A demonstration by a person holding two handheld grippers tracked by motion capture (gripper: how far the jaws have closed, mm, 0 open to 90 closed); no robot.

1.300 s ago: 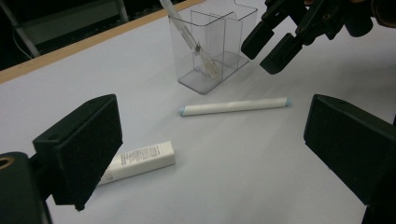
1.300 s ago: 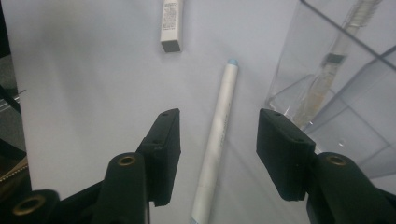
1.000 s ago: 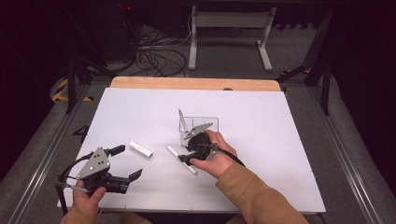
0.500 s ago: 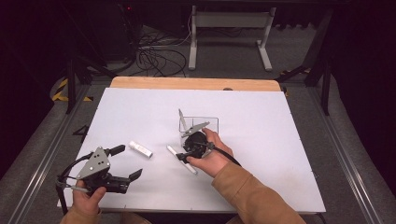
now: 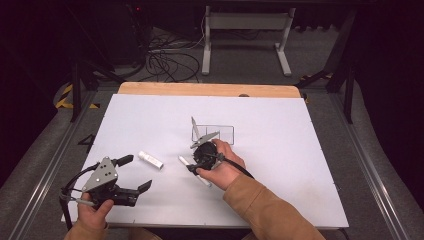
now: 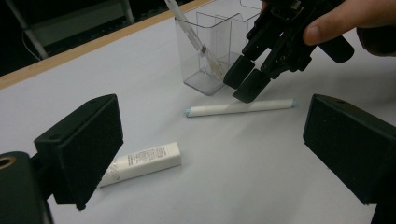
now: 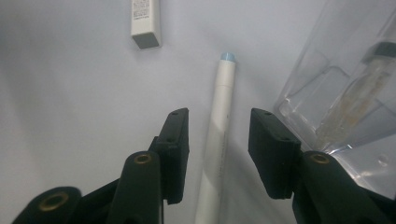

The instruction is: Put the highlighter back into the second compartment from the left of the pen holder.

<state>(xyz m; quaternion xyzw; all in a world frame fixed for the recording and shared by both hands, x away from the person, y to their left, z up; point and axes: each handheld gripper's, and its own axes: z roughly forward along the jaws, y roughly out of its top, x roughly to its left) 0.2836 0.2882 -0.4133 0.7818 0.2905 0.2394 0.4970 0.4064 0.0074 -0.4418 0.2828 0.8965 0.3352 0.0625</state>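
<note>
A white stick with a pale blue tip [image 7: 222, 116] lies flat on the white table [image 5: 280, 165]. My right gripper [image 7: 219, 126] points down over the stick with one jaw on each side of it. Its jaws have just been closing, but a gap still shows beside each pad, so it is open. From the left gripper view, the right gripper [image 6: 242, 85] hovers just above the stick [image 6: 238, 107]. My left gripper [image 5: 135, 173] is held at the front left, open and holding nothing. A short white tube [image 5: 150, 160] lies between the two grippers.
A clear plastic organizer [image 5: 222, 132] with compartments stands just behind the right hand. A thin clear pen-like item [image 6: 196, 42] leans in one compartment. The table's wooden back edge [image 5: 210, 89] is farther off. Cables and a metal stand are on the floor beyond.
The right gripper has edged slightly left over the white stick and its jaws have narrowed around it. The left gripper has stayed where it was.
</note>
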